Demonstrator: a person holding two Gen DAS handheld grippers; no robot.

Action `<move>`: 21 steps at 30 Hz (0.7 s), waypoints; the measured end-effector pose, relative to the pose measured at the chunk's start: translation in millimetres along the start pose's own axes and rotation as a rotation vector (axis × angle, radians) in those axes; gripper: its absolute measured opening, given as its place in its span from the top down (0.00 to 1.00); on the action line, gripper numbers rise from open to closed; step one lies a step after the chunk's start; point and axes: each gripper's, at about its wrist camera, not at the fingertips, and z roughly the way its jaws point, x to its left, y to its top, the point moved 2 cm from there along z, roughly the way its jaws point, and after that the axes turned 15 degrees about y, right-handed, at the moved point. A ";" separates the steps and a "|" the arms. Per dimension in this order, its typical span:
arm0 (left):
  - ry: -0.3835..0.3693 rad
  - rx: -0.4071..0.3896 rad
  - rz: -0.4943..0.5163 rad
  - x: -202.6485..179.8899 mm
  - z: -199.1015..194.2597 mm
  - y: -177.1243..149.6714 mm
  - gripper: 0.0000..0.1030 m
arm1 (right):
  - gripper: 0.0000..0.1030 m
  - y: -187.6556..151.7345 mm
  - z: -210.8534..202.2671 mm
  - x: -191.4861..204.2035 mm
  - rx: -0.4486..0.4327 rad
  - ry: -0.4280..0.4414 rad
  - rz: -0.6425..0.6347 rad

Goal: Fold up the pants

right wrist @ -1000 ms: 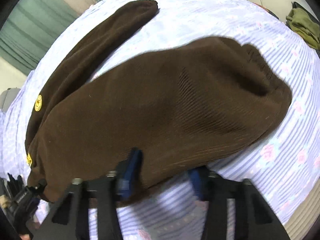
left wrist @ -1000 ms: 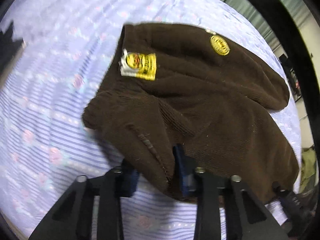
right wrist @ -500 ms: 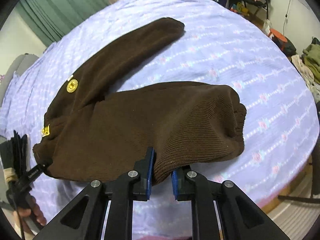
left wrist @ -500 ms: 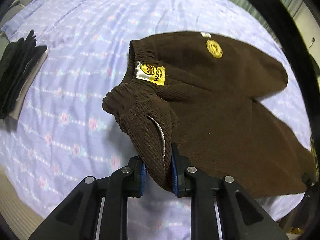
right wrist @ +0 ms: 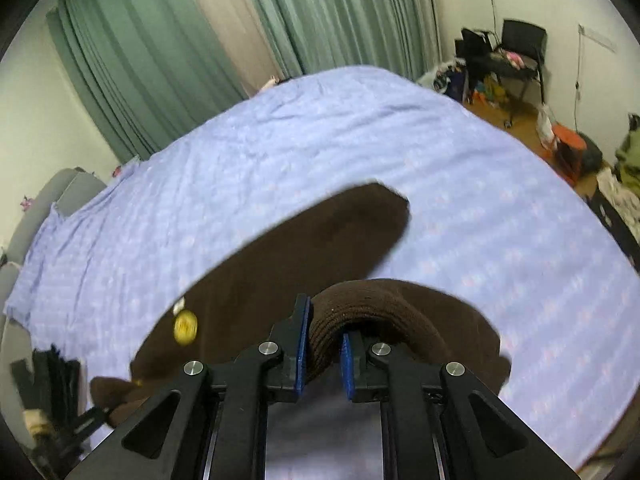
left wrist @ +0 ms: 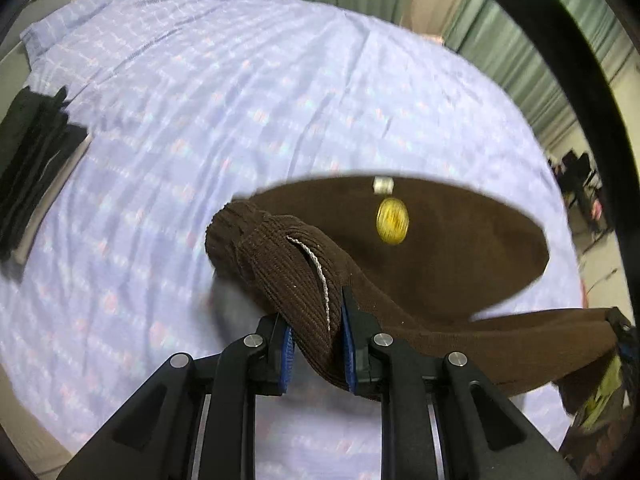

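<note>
Left gripper (left wrist: 316, 344): closed on the ribbed waistband of the brown corduroy pants (left wrist: 440, 248); fabric is pinched between the blue pads.
Right gripper (right wrist: 324, 348): closed on a ribbed cuff of the pants (right wrist: 288, 264), which arches over the right finger.
Pants position: lifted at both gripped ends, apparently sagging toward the lilac striped bedsheet (left wrist: 240, 100) between them; motion blur limits certainty.
Round yellow patch (left wrist: 393, 221): at 1 o'clock from the left gripper.
Stack of black folded cloth (left wrist: 32, 160): at 10 o'clock, well apart.
</note>
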 end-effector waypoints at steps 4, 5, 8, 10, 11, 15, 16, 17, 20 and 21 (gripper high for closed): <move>0.001 -0.038 -0.009 -8.1 8.8 28.8 0.80 | 0.86 35.4 55.0 9.3 -0.002 0.020 -0.026; -0.001 -0.032 -0.018 -9.4 18.3 39.8 0.80 | 0.86 36.7 66.9 9.4 0.001 0.016 -0.034; 0.020 0.006 -0.019 -7.6 50.6 61.4 0.79 | 0.87 46.2 106.6 11.3 0.028 0.014 -0.048; 0.028 0.052 -0.012 -12.9 67.3 66.6 0.78 | 0.87 51.0 133.3 14.4 0.054 -0.006 -0.063; 0.020 0.067 -0.011 -11.2 76.1 71.3 0.75 | 0.87 51.9 141.8 14.8 0.057 -0.011 -0.071; -0.019 0.115 -0.005 -8.5 77.7 77.4 0.57 | 0.87 55.1 164.0 14.3 0.080 -0.043 -0.087; -0.037 0.133 -0.014 -7.7 71.7 75.8 0.52 | 0.86 55.7 165.1 13.7 0.081 -0.042 -0.085; -0.064 0.147 -0.031 -10.0 60.9 67.1 0.38 | 0.84 55.5 165.0 13.4 0.080 -0.043 -0.082; -0.076 0.119 -0.061 -6.4 26.0 62.5 0.00 | 0.57 55.5 158.9 17.3 0.075 -0.026 -0.080; -0.069 0.080 -0.051 -6.7 10.6 60.9 0.00 | 0.49 55.2 155.0 20.9 0.067 -0.015 -0.085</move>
